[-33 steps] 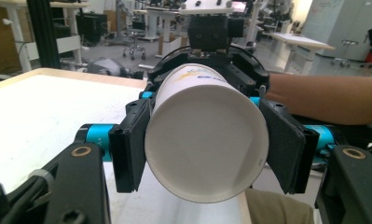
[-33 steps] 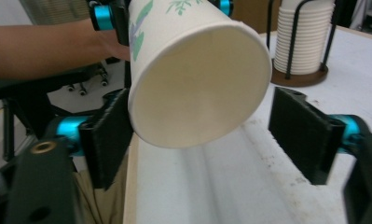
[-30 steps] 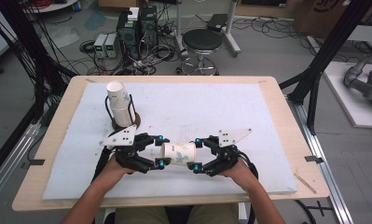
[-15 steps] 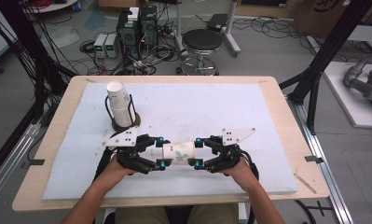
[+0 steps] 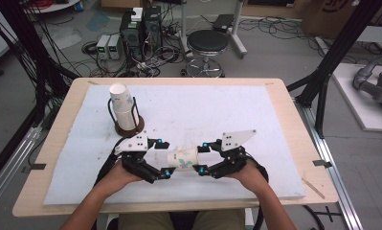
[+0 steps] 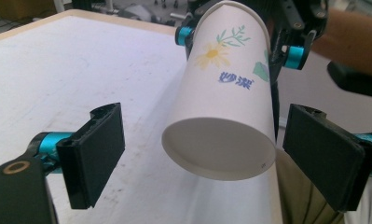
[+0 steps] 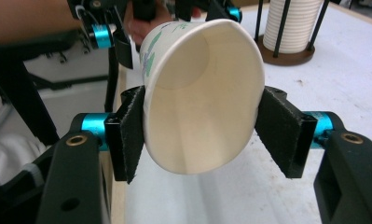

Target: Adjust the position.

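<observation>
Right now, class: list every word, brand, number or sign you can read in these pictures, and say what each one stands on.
"妙洁": blue print on the side of the paper cup, under its daisy picture.
Cardboard box on the floor: dark marking, cut off and unreadable.
Stacked cups in the holder: print too small to read.

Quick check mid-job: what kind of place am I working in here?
Most likely a robotics lab or recording workspace: black frame struts around the table, computer boxes with tangled cables on the floor, and a stool behind.

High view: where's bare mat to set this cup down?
Free: the mat right of the cup stack, and beyond the right gripper. Crowded: near edge, where both grippers flank the cup; left gripper open.
</observation>
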`<state>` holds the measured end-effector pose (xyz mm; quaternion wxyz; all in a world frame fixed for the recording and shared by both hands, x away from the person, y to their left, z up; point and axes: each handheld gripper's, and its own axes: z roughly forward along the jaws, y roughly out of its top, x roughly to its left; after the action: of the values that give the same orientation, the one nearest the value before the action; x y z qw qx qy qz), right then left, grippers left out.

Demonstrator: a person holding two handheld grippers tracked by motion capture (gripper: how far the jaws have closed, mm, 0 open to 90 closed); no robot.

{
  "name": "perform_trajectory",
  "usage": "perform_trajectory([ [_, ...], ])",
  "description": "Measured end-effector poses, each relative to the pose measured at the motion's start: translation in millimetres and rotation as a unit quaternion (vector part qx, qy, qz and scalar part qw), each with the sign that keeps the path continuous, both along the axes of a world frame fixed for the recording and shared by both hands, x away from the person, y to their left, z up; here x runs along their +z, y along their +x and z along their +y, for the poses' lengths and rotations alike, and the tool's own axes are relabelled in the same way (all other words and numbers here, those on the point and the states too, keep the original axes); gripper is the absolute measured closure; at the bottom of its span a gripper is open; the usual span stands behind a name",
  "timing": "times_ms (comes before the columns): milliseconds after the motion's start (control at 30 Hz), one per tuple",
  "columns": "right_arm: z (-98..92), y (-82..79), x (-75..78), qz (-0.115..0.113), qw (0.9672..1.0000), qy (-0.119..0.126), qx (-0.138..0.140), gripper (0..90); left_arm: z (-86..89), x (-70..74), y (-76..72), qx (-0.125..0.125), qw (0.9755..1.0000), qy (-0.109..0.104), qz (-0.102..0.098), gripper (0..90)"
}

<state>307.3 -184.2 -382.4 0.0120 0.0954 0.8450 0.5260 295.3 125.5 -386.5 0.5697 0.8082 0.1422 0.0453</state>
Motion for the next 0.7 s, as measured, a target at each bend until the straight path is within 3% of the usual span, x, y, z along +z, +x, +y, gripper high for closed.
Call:
perform_trajectory([
  [67, 4.8, 1.5, 4.9, 0.0, 0.9996, -0.027, -0.001, 36.4, 0.9, 2.9, -0.5, 0.001, 1.0, 0.009, -0.003, 13.0],
  [467, 10.7, 7.1, 25.2, -0.017, 0.9968, -0.078, 0.005, 36.3, 2.0, 7.1, -2.1, -0.002, 0.9991, 0.039, -0.012, 13.4],
  [700, 18.0, 8.5, 36.5, -0.032, 0.9925, -0.117, 0.016, 36.1, -1.9, 6.4, -1.5, -0.005, 0.9981, 0.061, -0.01, 13.6],
])
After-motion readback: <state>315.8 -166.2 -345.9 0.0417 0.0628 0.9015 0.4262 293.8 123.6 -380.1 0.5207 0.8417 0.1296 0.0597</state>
